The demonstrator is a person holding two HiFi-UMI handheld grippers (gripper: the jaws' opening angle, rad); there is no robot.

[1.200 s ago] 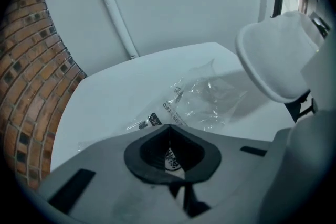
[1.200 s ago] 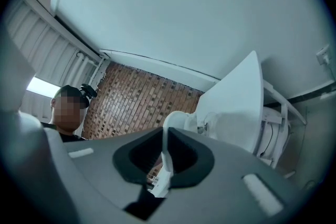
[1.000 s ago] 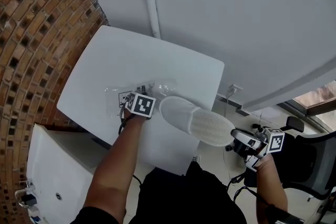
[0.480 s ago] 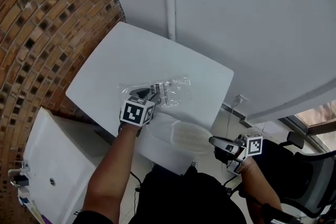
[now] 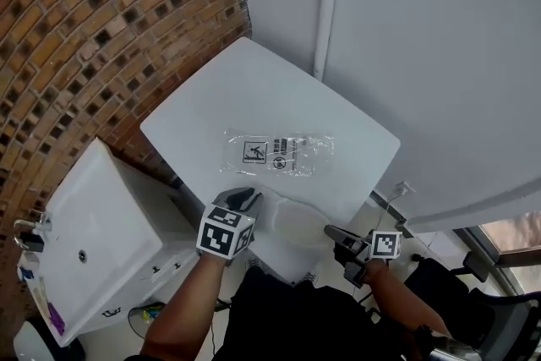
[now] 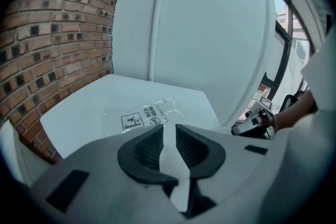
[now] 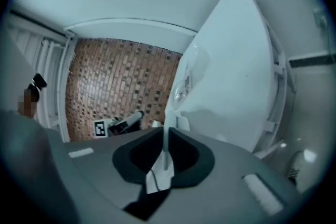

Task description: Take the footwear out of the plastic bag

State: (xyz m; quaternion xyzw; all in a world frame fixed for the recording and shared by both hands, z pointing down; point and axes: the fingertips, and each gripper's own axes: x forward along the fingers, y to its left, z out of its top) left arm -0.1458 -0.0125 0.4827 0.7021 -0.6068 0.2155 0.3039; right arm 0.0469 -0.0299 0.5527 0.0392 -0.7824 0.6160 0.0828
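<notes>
White table (image 5: 254, 89) — slipper (image 5: 292, 221) pinched in right claw (image 5: 331, 232).

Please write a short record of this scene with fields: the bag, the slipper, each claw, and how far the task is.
bag: clear plastic, flat on the table, empty, no claw on it
slipper: white, out of the bag, near the table's front edge, between the two claws
right claw: shut on the slipper's thin edge
left claw: jaws apart, have just been closing; grips nothing, only a white surface shows in the gap
task: slipper already out of the bag
</notes>
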